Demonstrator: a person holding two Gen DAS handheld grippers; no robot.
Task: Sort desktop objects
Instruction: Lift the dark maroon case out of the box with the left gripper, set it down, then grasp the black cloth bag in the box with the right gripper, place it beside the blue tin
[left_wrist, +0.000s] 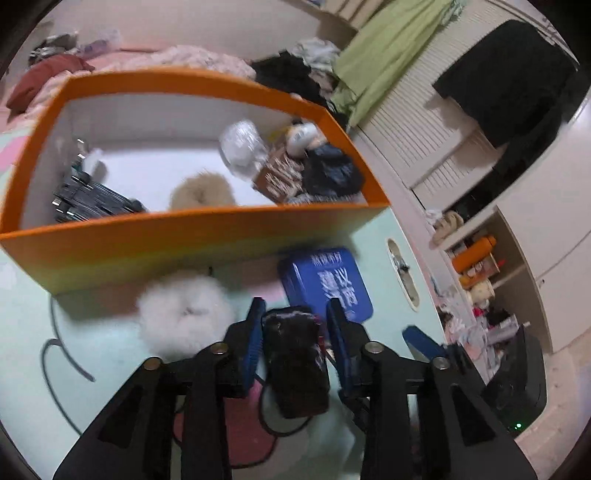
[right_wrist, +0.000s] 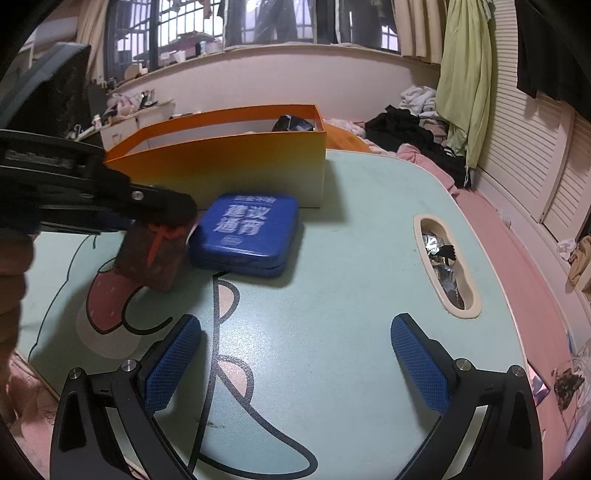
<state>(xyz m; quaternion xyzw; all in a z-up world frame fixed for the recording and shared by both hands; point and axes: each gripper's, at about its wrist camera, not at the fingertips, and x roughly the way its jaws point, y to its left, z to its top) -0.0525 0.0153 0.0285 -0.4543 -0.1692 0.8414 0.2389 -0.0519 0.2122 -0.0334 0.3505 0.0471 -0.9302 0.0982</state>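
Observation:
My left gripper (left_wrist: 295, 314) is shut on a dark brown box (left_wrist: 297, 362) and holds it above the table, just short of the orange box (left_wrist: 184, 236). In the right wrist view the same dark box (right_wrist: 151, 254) with a red ribbon hangs from the left gripper (right_wrist: 162, 214) beside a blue tin (right_wrist: 251, 229). The blue tin (left_wrist: 327, 284) lies on the mint table in front of the orange box (right_wrist: 236, 158). A white fluffy ring (left_wrist: 184, 314) lies left of my left gripper. My right gripper (right_wrist: 295, 354) is open and empty, low over the table.
The orange box holds a beige fluffy ring (left_wrist: 203, 190), black items (left_wrist: 88, 199), a brown packet (left_wrist: 280, 177) and bags. A cream-rimmed slot (right_wrist: 447, 258) in the table holds small bits. The table's right edge borders a pink bed (right_wrist: 517, 266) with clothes.

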